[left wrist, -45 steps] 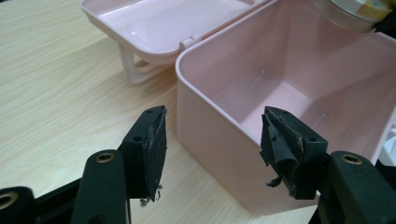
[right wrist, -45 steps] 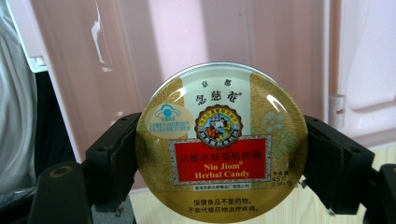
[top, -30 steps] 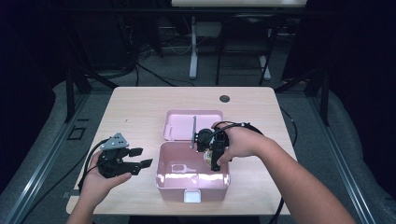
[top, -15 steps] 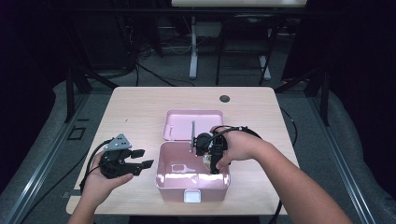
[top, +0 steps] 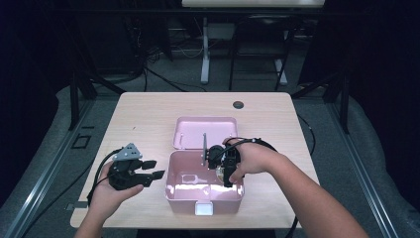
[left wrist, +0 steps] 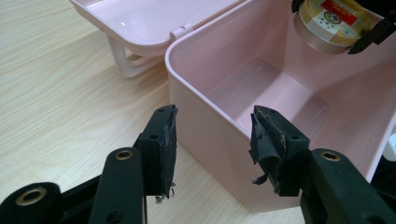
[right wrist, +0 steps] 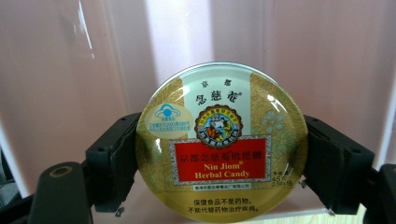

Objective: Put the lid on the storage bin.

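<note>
A pale wooden table (top: 148, 124) is standing in a dim room, carrying an open pink plastic box (top: 184, 197) with its lid laid back. Over the last second the right gripper (top: 224, 166) has been sinking further into the box, its jaws pinching a round gold herbal-candy tin (right wrist: 221, 142) by the rim just above the floor. Release probably comes next. The left gripper (top: 151, 174) is waiting beside the box's left wall, jaws spread and empty.

Table (top: 148, 124) brightly lit from above, surroundings dark; glare streaks the pink box (right wrist: 84, 70) wall beyond the right jaws; tin (right wrist: 222, 144) lid between them shows glossy highlights; left jaws sharp.
</note>
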